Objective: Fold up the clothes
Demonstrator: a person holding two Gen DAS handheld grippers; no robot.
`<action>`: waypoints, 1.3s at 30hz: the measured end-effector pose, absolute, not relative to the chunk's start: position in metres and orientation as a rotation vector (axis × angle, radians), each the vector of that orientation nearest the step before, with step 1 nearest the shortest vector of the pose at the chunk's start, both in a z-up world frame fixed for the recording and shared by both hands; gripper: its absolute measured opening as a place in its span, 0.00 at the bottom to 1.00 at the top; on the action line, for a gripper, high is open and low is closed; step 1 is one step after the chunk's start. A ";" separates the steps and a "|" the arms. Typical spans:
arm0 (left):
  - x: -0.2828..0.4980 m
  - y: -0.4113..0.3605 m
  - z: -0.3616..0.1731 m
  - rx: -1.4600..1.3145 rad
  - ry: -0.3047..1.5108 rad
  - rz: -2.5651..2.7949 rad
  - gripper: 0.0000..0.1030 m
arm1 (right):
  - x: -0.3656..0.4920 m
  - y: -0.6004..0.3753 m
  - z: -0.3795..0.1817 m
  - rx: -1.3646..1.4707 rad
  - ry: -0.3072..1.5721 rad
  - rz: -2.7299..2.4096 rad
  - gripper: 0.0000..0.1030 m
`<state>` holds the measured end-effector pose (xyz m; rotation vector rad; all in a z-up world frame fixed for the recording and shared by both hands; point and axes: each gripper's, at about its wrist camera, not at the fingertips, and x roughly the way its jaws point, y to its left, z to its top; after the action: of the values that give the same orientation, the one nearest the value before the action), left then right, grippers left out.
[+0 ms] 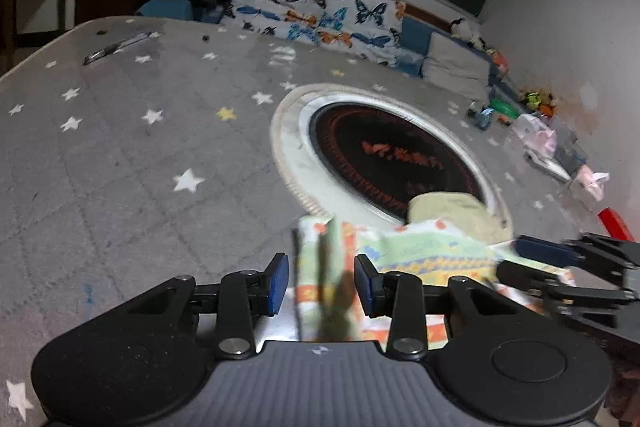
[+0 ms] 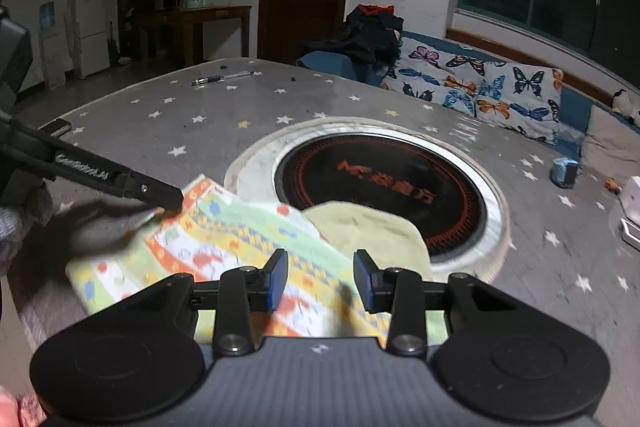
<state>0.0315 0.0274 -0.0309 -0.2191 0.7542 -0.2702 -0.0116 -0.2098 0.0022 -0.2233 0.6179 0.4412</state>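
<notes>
A small patterned garment (image 2: 224, 247) in orange, green and white lies on the grey star-print table cover (image 2: 168, 131), near the front edge. Its pale yellow-green part (image 2: 368, 227) overlaps the round black hob. My right gripper (image 2: 320, 279) hovers open just above the garment's near side. My left gripper (image 1: 321, 281) is open too, and the garment's left edge (image 1: 320, 267) shows between its blue pads. In the right wrist view one left finger (image 2: 160, 193) touches the garment's far left corner. The right gripper (image 1: 516, 261) shows in the left view over the garment's right part.
A round black hob (image 2: 384, 187) with a white ring is set into the table's middle. A pen (image 2: 222, 79) lies at the far side. Beyond the table are a butterfly-print cushion (image 2: 480, 87), a pile of dark clothes (image 2: 368, 31) and scattered toys (image 1: 536, 103).
</notes>
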 end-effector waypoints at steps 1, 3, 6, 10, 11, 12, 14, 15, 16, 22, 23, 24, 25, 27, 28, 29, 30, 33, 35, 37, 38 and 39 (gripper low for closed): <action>0.032 0.024 -0.029 -0.200 0.740 -0.275 0.38 | -0.007 -0.207 0.001 -0.222 0.620 0.442 0.35; 0.035 0.017 -0.029 -0.135 0.722 -0.246 0.37 | 0.001 -0.202 -0.001 -0.208 0.634 0.450 0.34; 0.043 0.015 -0.038 -0.114 0.753 -0.225 0.36 | 0.010 -0.193 -0.006 -0.203 0.643 0.461 0.31; 0.046 0.021 -0.045 -0.119 0.763 -0.223 0.36 | 0.018 -0.181 -0.014 -0.215 0.654 0.467 0.25; 0.046 0.023 -0.044 -0.126 0.766 -0.223 0.36 | 0.019 -0.179 -0.016 -0.219 0.658 0.463 0.25; 0.046 0.024 -0.044 -0.133 0.769 -0.222 0.36 | 0.021 -0.177 -0.018 -0.221 0.661 0.459 0.25; 0.047 0.027 -0.043 -0.149 0.776 -0.222 0.36 | 0.021 -0.176 -0.018 -0.219 0.660 0.458 0.25; 0.047 0.029 -0.042 -0.157 0.779 -0.222 0.36 | 0.020 -0.176 -0.016 -0.219 0.653 0.457 0.25; 0.047 0.031 -0.041 -0.166 0.779 -0.222 0.36 | 0.019 -0.177 -0.013 -0.218 0.646 0.456 0.25; 0.043 0.037 -0.034 -0.218 0.779 -0.227 0.35 | 0.019 -0.166 -0.011 -0.234 0.640 0.490 0.25; 0.042 0.038 -0.033 -0.225 0.781 -0.228 0.35 | 0.021 -0.164 -0.014 -0.242 0.651 0.494 0.25; 0.041 0.040 -0.032 -0.232 0.781 -0.229 0.35 | 0.023 -0.162 -0.016 -0.248 0.657 0.493 0.25; 0.039 0.042 -0.031 -0.240 0.782 -0.229 0.35 | 0.023 -0.160 -0.017 -0.253 0.658 0.494 0.25; 0.036 0.046 -0.027 -0.256 0.782 -0.230 0.36 | 0.019 -0.160 -0.014 -0.257 0.648 0.498 0.25; 0.034 0.048 -0.026 -0.260 0.781 -0.229 0.36 | 0.016 -0.160 -0.010 -0.253 0.645 0.509 0.25; 0.033 0.050 -0.024 -0.264 0.780 -0.228 0.37 | 0.011 -0.160 -0.007 -0.251 0.644 0.524 0.25; 0.032 0.051 -0.023 -0.269 0.779 -0.227 0.37 | 0.006 -0.160 -0.004 -0.256 0.643 0.540 0.25; 0.027 0.054 -0.023 -0.292 0.789 -0.236 0.39 | -0.014 -0.156 0.001 -0.284 0.640 0.599 0.25; 0.024 0.055 -0.025 -0.304 0.801 -0.235 0.41 | -0.030 -0.152 0.003 -0.309 0.639 0.644 0.25; 0.022 0.056 -0.027 -0.317 0.813 -0.234 0.42 | -0.045 -0.147 0.003 -0.334 0.640 0.688 0.25; 0.020 0.057 -0.028 -0.325 0.819 -0.235 0.44 | -0.052 -0.144 0.003 -0.344 0.643 0.709 0.25; 0.019 0.057 -0.029 -0.335 0.822 -0.234 0.45 | -0.059 -0.140 0.003 -0.353 0.647 0.731 0.25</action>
<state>0.0193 0.0575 -0.0290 -0.3347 0.8223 -0.2343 -0.0591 -0.1403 0.0031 -0.3533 0.6465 0.7307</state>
